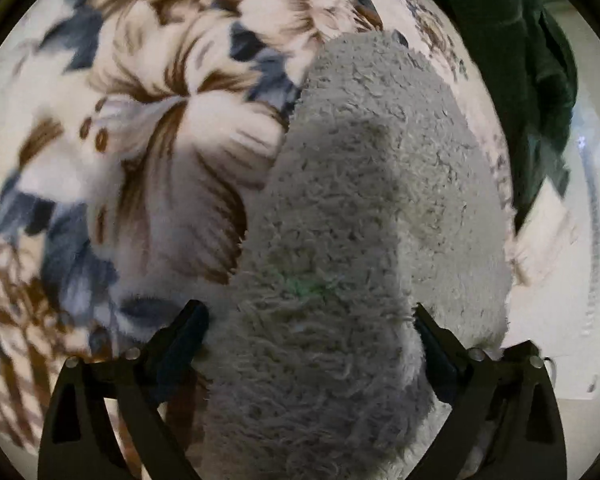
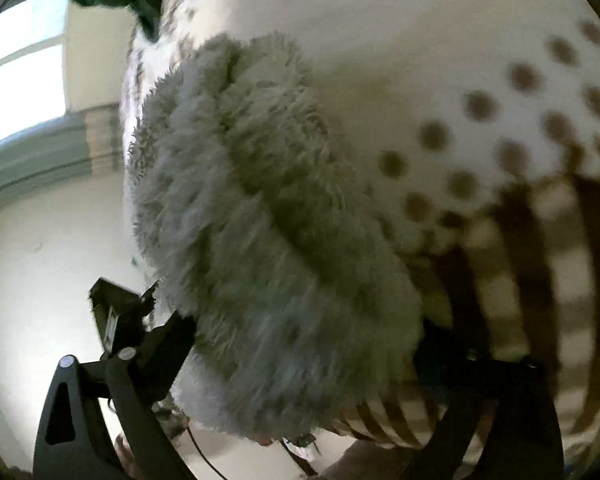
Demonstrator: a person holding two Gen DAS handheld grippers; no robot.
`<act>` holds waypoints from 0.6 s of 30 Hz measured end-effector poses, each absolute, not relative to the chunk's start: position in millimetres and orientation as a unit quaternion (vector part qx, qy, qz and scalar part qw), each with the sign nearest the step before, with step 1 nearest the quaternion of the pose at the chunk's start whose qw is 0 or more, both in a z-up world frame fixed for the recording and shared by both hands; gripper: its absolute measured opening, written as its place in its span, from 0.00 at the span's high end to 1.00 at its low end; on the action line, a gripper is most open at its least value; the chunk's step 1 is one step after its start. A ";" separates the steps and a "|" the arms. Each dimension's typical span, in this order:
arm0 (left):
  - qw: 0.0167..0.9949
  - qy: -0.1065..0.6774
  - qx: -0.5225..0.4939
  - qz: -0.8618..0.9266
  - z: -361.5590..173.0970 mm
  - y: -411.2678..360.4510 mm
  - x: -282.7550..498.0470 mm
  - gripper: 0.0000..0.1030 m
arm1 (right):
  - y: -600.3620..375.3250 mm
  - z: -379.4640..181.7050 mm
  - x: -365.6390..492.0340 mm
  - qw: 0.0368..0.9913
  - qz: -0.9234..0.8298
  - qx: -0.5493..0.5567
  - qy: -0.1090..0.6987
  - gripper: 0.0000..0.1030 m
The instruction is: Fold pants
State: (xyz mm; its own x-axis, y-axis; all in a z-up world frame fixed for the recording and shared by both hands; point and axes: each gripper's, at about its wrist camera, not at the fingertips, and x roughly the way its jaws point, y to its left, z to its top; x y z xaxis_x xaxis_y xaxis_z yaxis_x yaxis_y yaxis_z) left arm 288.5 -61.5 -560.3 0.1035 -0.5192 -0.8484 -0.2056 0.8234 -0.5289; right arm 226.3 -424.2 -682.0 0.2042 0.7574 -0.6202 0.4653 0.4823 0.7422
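Both of my grippers stand wide open with nothing pinched. Between the left gripper (image 1: 310, 324) fingers the fuzzy grey pants (image 1: 364, 208) run straight ahead, long axis along my pointing line, lying on the flowered blanket (image 1: 140, 120). The right gripper (image 2: 300, 344) straddles the same pile near the blanket's edge. Neither hand looks nearer; I judge each must close on the fabric before me.

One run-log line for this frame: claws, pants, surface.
left claw: open, astride pants | right claw: open, astride pants | surface: patterned blanket | fold: cannot tell
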 end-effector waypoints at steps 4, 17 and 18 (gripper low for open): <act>0.682 0.653 -0.296 -0.143 -566.9 -57.2 291.7 0.03 | -410.3 -691.5 248.0 0.586 0.150 0.490 0.628 0.00; 0.668 0.613 -0.372 -0.200 -545.3 -49.7 284.8 0.42 | -387.0 -671.2 258.5 0.600 0.152 0.497 0.608 0.51; 0.670 0.608 -0.374 -0.203 -539.9 -48.6 284.0 0.46 | -385.4 -665.0 259.2 0.606 0.150 0.495 0.604 0.53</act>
State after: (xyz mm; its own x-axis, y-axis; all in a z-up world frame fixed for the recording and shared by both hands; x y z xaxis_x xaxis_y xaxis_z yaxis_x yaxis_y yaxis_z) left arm 284.0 -48.6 -539.9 0.1783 -0.7268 -0.6633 -0.1829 0.6379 -0.7481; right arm 259.2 -385.4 -665.0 0.2252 0.7804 -0.5833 0.4157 0.4645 0.7820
